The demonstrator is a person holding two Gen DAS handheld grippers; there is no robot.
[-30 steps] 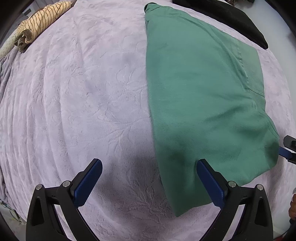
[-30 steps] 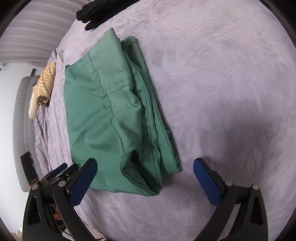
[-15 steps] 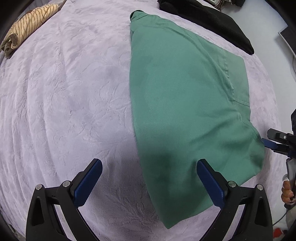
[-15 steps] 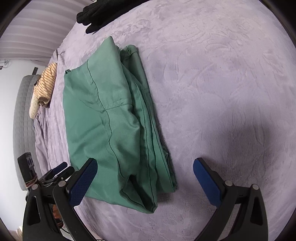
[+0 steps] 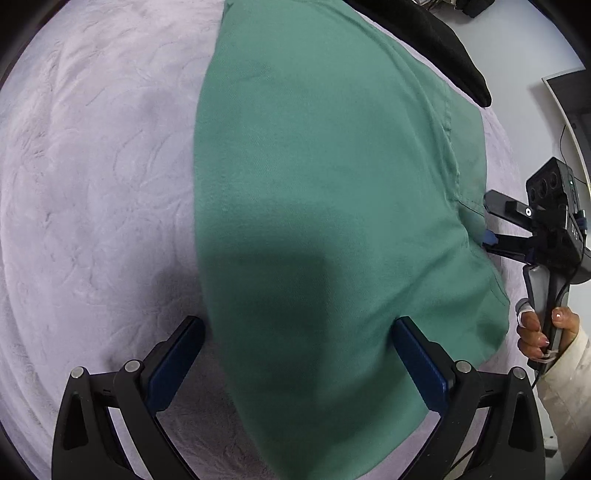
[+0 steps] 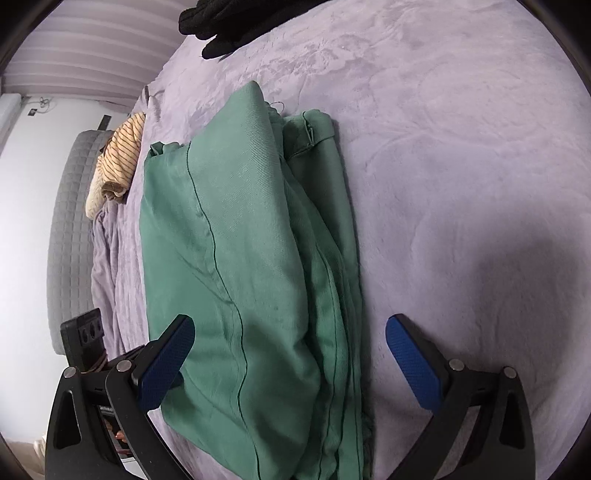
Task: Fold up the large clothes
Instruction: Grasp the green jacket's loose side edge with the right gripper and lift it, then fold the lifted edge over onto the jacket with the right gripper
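Note:
A folded green garment (image 5: 325, 206) lies on the lilac plush bedspread (image 5: 96, 184). My left gripper (image 5: 299, 360) is open and hovers low, its blue pads straddling the near end of the cloth. In the right wrist view the same green garment (image 6: 236, 266) shows stacked layers and a dark seam. My right gripper (image 6: 288, 352) is open too, its fingers spread over the garment's near edge. The right gripper (image 5: 491, 221), held by a hand (image 5: 535, 328), appears at the garment's right side in the left wrist view.
A black garment (image 5: 436, 40) lies at the far edge of the bed, seen as a black garment (image 6: 236, 22) in the right view. A striped yellow cloth (image 6: 118, 162) rests near a grey quilted headboard (image 6: 70, 236). Bare bedspread (image 6: 461, 166) spreads to the right.
Both grippers have moved in closer and lower over the green garment, which now fills more of each view. Both stayed open; the cloth itself has not shifted.

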